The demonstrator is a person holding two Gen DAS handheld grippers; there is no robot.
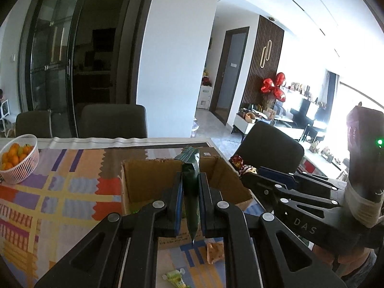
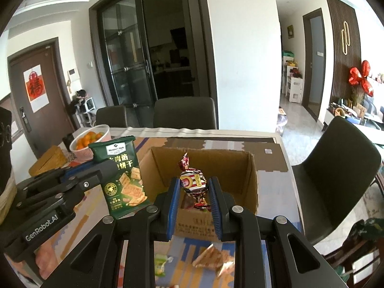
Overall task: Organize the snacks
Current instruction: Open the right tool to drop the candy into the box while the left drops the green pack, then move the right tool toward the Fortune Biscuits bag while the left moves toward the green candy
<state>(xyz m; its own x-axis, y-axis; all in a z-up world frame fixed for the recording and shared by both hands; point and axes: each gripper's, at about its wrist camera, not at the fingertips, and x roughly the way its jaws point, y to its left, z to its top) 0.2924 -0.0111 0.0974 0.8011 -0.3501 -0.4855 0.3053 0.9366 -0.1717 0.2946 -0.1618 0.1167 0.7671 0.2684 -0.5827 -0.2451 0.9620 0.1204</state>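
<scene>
My left gripper (image 1: 190,192) is shut on a green cracker packet (image 1: 191,187), held edge-on just above the near side of an open cardboard box (image 1: 148,180). The packet also shows in the right wrist view (image 2: 122,177), left of the box (image 2: 230,168). My right gripper (image 2: 194,189) is shut on a red, striped wrapped candy (image 2: 193,182), held over the box's near edge. That candy also shows at the right of the box in the left wrist view (image 1: 242,165). Loose snacks lie on the patterned tablecloth (image 1: 60,192) below: an orange packet (image 1: 214,252) and a light green one (image 1: 174,276).
A pink basket of oranges (image 1: 19,158) stands at the table's left. A woven yellow box (image 2: 48,160) sits near it. Dark chairs stand behind the table (image 1: 112,120) and at its right end (image 2: 336,168).
</scene>
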